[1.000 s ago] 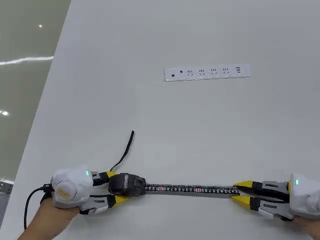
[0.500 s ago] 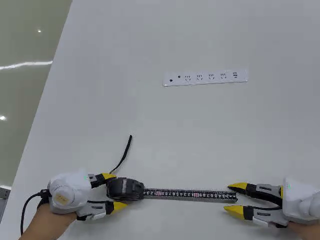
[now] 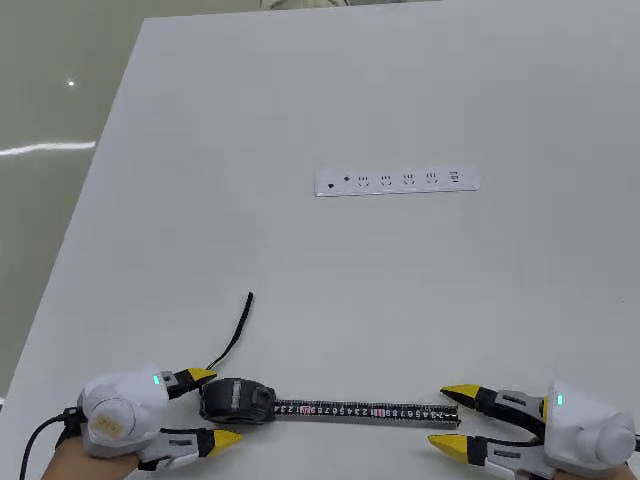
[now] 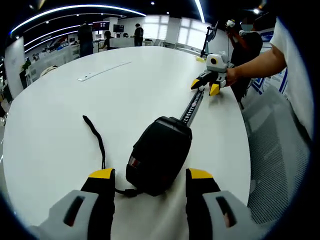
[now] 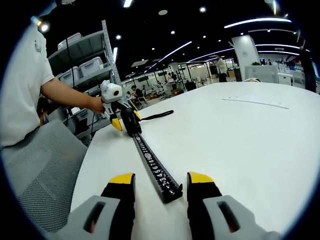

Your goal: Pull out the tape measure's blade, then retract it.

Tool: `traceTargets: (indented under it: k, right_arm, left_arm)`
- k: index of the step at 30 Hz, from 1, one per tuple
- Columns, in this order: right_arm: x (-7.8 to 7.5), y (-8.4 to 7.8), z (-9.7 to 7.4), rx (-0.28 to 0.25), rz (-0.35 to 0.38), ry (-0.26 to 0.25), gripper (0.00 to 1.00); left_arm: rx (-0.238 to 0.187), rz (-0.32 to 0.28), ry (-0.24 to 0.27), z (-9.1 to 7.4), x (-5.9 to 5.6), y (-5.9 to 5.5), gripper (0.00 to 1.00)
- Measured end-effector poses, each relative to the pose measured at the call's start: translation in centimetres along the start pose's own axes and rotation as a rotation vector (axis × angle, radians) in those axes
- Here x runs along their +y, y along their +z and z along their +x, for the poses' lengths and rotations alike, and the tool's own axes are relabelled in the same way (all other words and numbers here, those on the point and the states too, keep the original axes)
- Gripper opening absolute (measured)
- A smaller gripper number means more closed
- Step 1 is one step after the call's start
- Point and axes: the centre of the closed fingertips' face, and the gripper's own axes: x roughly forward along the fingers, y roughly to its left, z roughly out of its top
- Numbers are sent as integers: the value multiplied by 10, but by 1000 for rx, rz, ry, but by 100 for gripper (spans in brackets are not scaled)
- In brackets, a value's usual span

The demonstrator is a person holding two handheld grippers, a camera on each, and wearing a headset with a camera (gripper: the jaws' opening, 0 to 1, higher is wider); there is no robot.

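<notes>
Your left gripper (image 3: 219,406) sits at lower left, fingers released either side of the tape measure (image 3: 238,401) on the worktop (image 3: 400,280), black strap (image 3: 236,328) trailing up. The blade (image 3: 365,411) lies out rightward, tip between the released fingers of your right gripper (image 3: 450,417). A power strip (image 3: 396,181) lies well apart, above centre.

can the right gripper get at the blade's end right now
Probably yes: the right gripper is open, and the blade's end lies on the table between its jaws with nothing in the way.
</notes>
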Motion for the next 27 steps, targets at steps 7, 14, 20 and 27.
traceTargets:
  k: [7, 14, 20, 27]
  right_arm:
    - [3, 4, -3, -20, 18, -27, 40]
    - [5, 2, -2, -9, 30, -62, 43]
    - [3, 4, -7, -10, 42, -99, 44]
    - [7, 6, -9, -1, 54, -124, 44]
  left_arm:
    - [-23, -23, 22, -6, 1, 2, 56]
    - [-56, -59, 47, -10, -1, 5, 58]
    - [-80, -80, 75, -17, -2, 7, 60]
    - [-108, -109, 97, -26, -4, 10, 62]
